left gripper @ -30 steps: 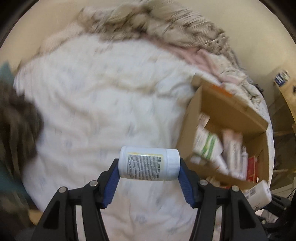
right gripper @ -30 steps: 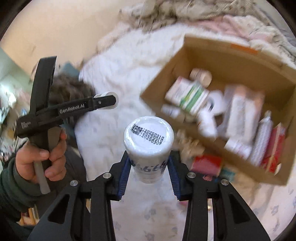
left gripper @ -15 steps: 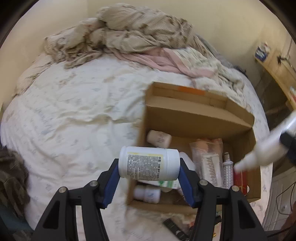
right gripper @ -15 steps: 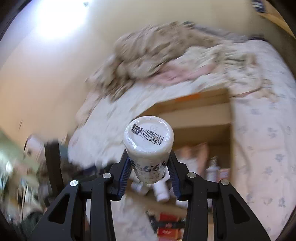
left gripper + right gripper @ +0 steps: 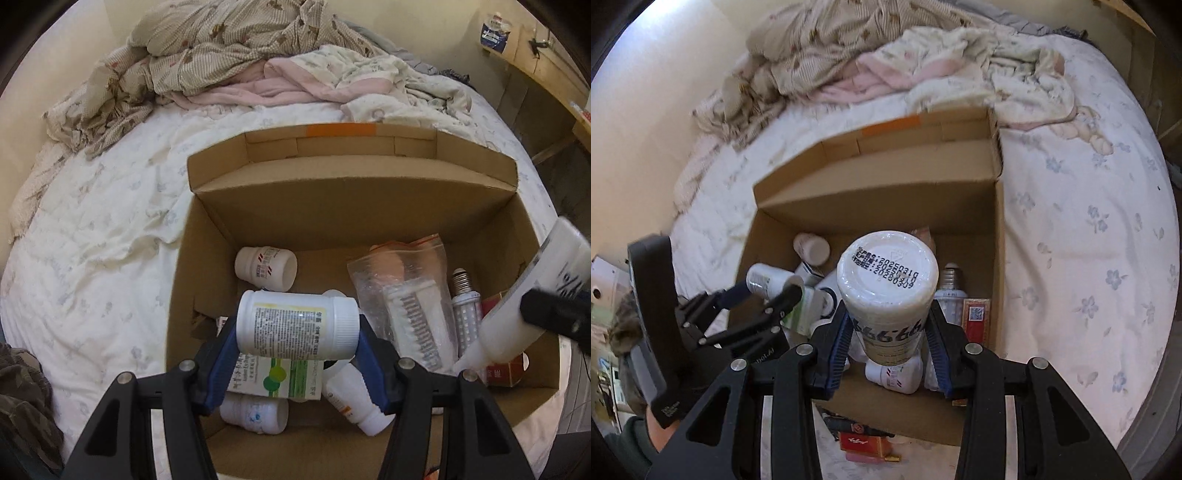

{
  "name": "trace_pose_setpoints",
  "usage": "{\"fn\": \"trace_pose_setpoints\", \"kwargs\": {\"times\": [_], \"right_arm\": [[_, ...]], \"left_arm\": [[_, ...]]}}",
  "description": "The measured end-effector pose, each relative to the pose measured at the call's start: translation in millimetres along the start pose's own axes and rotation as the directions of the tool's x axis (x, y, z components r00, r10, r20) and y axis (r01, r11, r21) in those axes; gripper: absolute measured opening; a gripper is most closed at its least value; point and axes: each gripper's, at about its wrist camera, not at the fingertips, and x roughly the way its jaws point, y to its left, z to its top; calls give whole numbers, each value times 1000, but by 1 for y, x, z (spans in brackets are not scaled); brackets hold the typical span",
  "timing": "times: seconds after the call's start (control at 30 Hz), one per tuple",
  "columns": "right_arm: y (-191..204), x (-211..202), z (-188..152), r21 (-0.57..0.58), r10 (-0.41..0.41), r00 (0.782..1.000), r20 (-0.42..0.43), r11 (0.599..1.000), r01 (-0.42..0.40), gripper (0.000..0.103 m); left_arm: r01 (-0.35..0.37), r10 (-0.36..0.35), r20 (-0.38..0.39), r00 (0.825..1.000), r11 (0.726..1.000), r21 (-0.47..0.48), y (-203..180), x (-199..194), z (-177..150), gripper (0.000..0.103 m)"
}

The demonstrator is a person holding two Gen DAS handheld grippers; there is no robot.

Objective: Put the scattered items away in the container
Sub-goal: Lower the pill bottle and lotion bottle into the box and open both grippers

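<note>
I hold both bottles over the cardboard box at frame centre: left gripper clamps the white jar, right gripper clamps the cream bottle; next I should open both.

Right tongs clamping white bottle above cardboard box, left tongs gripping jar

Warm dim light; fisheye-warped edges

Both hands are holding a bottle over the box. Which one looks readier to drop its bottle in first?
Probably left. The left gripper holds its white pill bottle sideways above the cardboard box middle; the right gripper's bottle hangs nearer the front wall.
</note>
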Motion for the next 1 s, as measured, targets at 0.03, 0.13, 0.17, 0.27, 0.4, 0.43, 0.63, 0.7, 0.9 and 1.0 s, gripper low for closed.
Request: {"fn": "trace_pose_setpoints", "kwargs": {"times": [0.03,0.13,0.17,0.27,0.4,0.43,0.63,0.7,0.9,1.0], "right_arm": [[2,5,0,-8,-10,1000,-11,1000,9,43],[10,15,-2,-37,-51,998,-33,998,49,43],[13,16,-1,-48,-59,998,-29,997,57,43],[16,17,-2,-67,-69,997,-27,996,67,44],[10,9,1,-15,-106,994,4,994,106,69],[8,5,2,-7,-113,993,26,994,113,69],[9,-18,6,-2,-102,989,108,995,103,74],[10,-20,6,-1,-96,989,112,995,97,74],[22,-24,3,-21,-66,991,114,997,68,74],[31,-29,-4,-55,-63,990,124,996,71,74]], "left_arm": [[6,-6,-6,1000,1000,-2,0,2,0,60],[12,-12,-15,1000,1000,10,-3,6,2,60],[9,-8,-13,1000,1000,19,-4,6,2,60],[6,-5,-4,1000,1000,29,-3,3,2,61],[34,-34,-5,999,999,16,2,-2,3,80],[37,-37,5,999,999,5,4,-5,3,80],[178,-177,15,984,979,-100,25,-22,4,80],[197,-194,31,980,972,-127,32,-33,1,80],[194,-186,74,980,975,-113,52,-72,-33,80],[181,-174,76,982,978,-101,64,-83,-51,80]]}}
